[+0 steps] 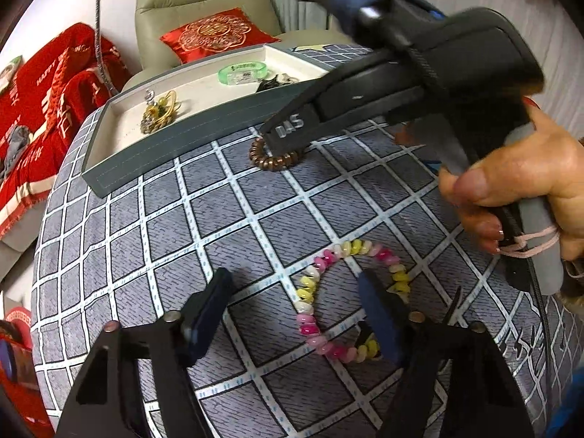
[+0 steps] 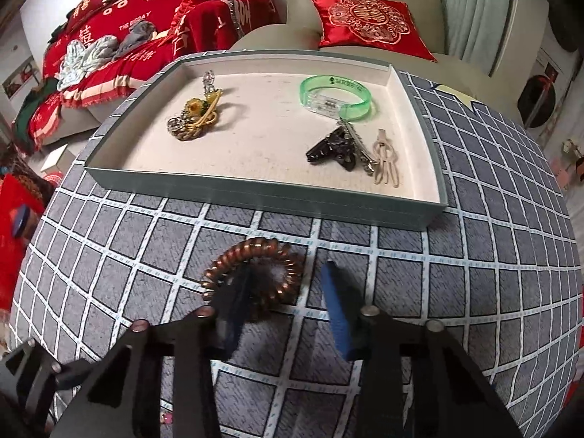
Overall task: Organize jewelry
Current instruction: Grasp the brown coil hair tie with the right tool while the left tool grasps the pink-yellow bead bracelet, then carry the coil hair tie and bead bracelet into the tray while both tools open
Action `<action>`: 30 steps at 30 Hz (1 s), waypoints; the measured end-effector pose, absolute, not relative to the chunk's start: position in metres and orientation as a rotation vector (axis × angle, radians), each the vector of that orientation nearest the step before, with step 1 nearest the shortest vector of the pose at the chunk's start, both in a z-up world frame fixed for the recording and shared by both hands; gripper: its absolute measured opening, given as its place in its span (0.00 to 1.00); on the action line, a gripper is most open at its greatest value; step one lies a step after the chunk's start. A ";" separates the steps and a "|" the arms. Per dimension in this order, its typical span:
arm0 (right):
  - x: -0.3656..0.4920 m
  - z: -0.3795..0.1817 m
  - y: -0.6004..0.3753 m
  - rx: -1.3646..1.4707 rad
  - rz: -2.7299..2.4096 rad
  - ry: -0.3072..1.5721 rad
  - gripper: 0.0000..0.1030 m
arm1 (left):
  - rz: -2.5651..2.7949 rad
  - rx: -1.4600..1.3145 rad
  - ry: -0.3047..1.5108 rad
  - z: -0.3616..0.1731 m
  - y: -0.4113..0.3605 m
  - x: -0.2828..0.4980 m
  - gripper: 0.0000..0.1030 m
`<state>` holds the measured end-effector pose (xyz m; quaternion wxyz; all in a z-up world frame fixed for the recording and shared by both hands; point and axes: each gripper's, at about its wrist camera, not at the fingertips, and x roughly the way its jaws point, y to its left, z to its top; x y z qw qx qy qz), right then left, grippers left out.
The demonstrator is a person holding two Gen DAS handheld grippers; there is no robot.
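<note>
Grey checked tablecloth with a shallow tray on it, red cushions and a sofa behind. Tray already holds a green bangle, some hair clips and a gold tangle of chains. Right gripper is spread open, straddling one side of the brown spiral hair tie just in front of the tray — one finger sits inside the loop. Left gripper is open too, one finger inside the pink-and-yellow coil bracelet, nearer the table edge. Looks like the pickup step; next it needs to pinch the coil, lift clean and clear the tray wall — springy stuff could slip.
</note>
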<state>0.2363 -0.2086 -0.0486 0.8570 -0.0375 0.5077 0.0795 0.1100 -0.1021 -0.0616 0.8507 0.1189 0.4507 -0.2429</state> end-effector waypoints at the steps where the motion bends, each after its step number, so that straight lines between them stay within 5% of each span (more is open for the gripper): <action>1: 0.236 -0.049 -0.208 -0.077 0.169 1.066 0.28 | -0.518 0.254 0.947 -0.061 -0.103 0.108 0.75; 4: 0.235 -0.048 -0.208 -0.064 0.158 1.063 0.13 | -0.539 0.263 0.941 -0.059 -0.108 0.102 0.63; 8: 0.233 -0.048 -0.218 -0.001 0.142 1.062 0.13 | -0.565 0.273 0.937 -0.057 -0.113 0.098 0.25; 30: 0.185 -0.025 -0.258 0.201 0.124 1.026 0.12 | -0.537 0.002 0.962 -0.034 -0.051 0.123 0.25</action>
